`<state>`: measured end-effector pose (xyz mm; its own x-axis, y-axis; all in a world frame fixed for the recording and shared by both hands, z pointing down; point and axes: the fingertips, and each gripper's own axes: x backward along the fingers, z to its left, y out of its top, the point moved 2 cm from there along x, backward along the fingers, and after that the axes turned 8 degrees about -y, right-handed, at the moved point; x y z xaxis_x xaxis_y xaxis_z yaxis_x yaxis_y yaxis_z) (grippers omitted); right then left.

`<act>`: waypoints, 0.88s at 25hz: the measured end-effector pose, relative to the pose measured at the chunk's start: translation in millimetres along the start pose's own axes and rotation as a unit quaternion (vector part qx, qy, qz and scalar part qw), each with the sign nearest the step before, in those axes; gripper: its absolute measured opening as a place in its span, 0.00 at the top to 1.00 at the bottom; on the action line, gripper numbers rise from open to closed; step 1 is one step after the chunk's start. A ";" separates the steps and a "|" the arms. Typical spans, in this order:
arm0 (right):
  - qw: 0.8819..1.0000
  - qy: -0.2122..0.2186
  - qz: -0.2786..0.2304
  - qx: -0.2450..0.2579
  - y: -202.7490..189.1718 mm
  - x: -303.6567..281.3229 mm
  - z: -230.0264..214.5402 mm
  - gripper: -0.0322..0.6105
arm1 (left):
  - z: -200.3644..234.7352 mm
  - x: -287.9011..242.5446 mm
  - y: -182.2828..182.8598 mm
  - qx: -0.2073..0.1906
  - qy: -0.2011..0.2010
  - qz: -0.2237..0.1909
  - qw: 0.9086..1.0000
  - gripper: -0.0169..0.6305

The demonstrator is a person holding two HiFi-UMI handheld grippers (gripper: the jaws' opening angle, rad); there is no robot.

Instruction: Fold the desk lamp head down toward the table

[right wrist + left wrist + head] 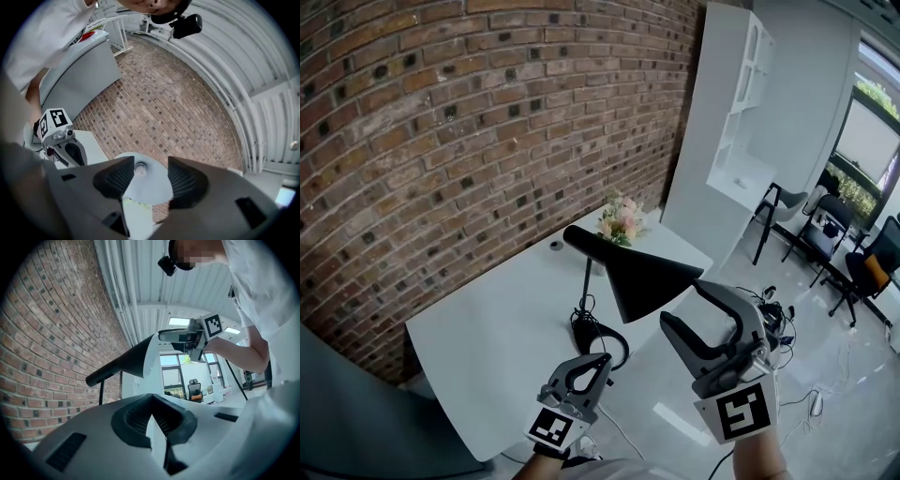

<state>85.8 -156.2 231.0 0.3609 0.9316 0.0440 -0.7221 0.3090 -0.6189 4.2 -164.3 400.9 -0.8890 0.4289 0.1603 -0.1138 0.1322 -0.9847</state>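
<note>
A black desk lamp stands on the white table (pixel 487 337). Its cone shade (pixel 637 277) tilts down to the right above a thin stem (pixel 584 291), and a cord loops round the base (pixel 598 337). My right gripper (pixel 682 303) is open at the shade's wide rim. In the right gripper view the shade's white inside and its bulb (pixel 139 169) show between the jaws of that gripper (pixel 145 174), whose pads do not press on it. My left gripper (pixel 602 362) is shut just in front of the base, and nothing shows between its tips (pixel 152 399).
A brick wall (pixel 469 131) runs behind the table. A vase of flowers (pixel 621 220) and a small round object (pixel 555 246) sit at the table's far edge. A white shelf unit (pixel 736 112), chairs (pixel 825 234) and floor cables (pixel 778 314) lie to the right.
</note>
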 end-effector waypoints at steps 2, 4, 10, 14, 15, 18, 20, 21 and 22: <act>1.000 -0.001 -0.001 0.009 0.6 -1.8 1.0 0.61 | 1.3 1.3 -0.2 0.001 0.001 -0.002 1.000 0.96; 1.000 -0.003 -0.003 0.015 0.3 -2.8 0.7 0.61 | 2.9 2.7 -0.8 0.003 0.004 -0.002 1.000 0.96; 1.000 -0.006 -0.003 0.029 -0.2 -7.3 -2.2 0.61 | 5.4 2.5 -1.9 0.006 0.005 0.004 1.000 0.96; 0.999 -0.005 -0.004 0.035 0.1 -8.2 1.8 0.61 | 6.8 5.1 -0.2 0.007 0.009 0.004 1.000 0.96; 0.999 -0.005 -0.004 0.036 -0.5 -7.6 2.2 0.61 | 7.1 5.9 -0.8 0.006 0.010 0.004 1.000 0.96; 0.999 -0.006 -0.003 0.031 -3.9 -5.6 4.9 0.61 | 7.1 8.2 -4.9 0.008 0.012 0.008 1.000 0.96; 1.000 -0.006 -0.001 0.030 -5.3 -5.0 6.6 0.61 | 7.9 8.9 -6.5 0.012 0.013 0.010 1.000 0.96; 1.000 -0.005 0.001 0.030 -6.2 -4.7 7.3 0.61 | 8.6 8.8 -6.4 0.013 0.014 0.011 1.000 0.96; 1.000 -0.003 0.003 0.031 -7.3 -4.2 7.9 0.61 | 9.1 8.5 -6.1 0.014 0.014 0.012 1.000 0.96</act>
<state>84.9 -160.8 241.5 0.3528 0.9346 0.0461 -0.7592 0.3147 -0.5698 -6.7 -169.7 407.6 -0.8790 0.4565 0.1378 -0.1048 0.0969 -0.9898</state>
